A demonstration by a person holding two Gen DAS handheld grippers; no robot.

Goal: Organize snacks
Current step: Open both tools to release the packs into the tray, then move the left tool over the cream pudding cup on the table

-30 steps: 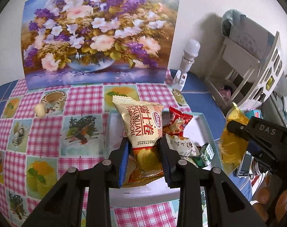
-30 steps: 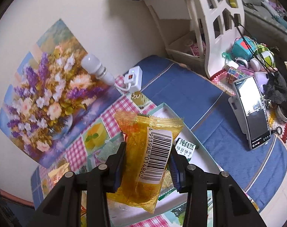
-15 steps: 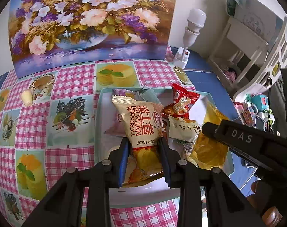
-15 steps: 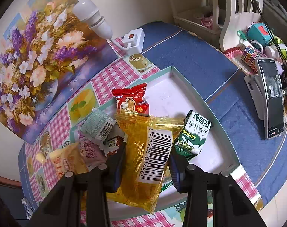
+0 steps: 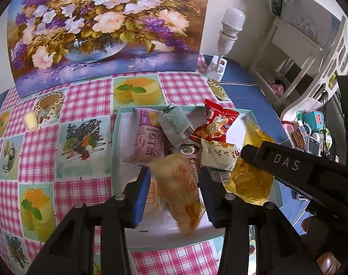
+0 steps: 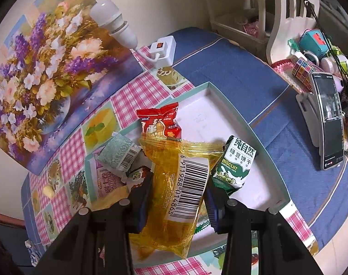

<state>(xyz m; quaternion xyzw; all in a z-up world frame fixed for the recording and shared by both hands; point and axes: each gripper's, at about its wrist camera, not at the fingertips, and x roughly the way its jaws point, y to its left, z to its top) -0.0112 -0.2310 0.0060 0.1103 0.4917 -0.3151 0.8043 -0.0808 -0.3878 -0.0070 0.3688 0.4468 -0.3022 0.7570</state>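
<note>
My left gripper (image 5: 174, 171) hangs low over the white, teal-rimmed tray (image 5: 115, 137). Its jaws are opening, and the beige swiss roll packet (image 5: 178, 183) lies blurred and tilted between them, loose from the pads. The right gripper (image 6: 179, 181) is shut on a clear yellow packet (image 6: 174, 183) with a barcode label, just above the tray (image 6: 231, 105). In the left wrist view that yellow packet (image 5: 249, 178) sits at the tray's right side, under the right gripper's black body (image 5: 288, 162). A purple packet (image 5: 146, 137), a red packet (image 5: 217, 123) and a green biscuit packet (image 6: 236, 162) lie in the tray.
A flower painting (image 5: 105, 23) leans on the wall behind the checked tablecloth. A bulb lamp on a white socket (image 5: 229, 34) stands at the back right. A white shelf (image 5: 311, 52), a phone on a stand (image 6: 330, 121) and toys crowd the right. A small pale object (image 5: 31, 121) lies left.
Both grippers came down over the tray. The left jaws have parted and the swiss roll packet has tipped over and slipped down between them. The right gripper still clamps the yellow packet.
</note>
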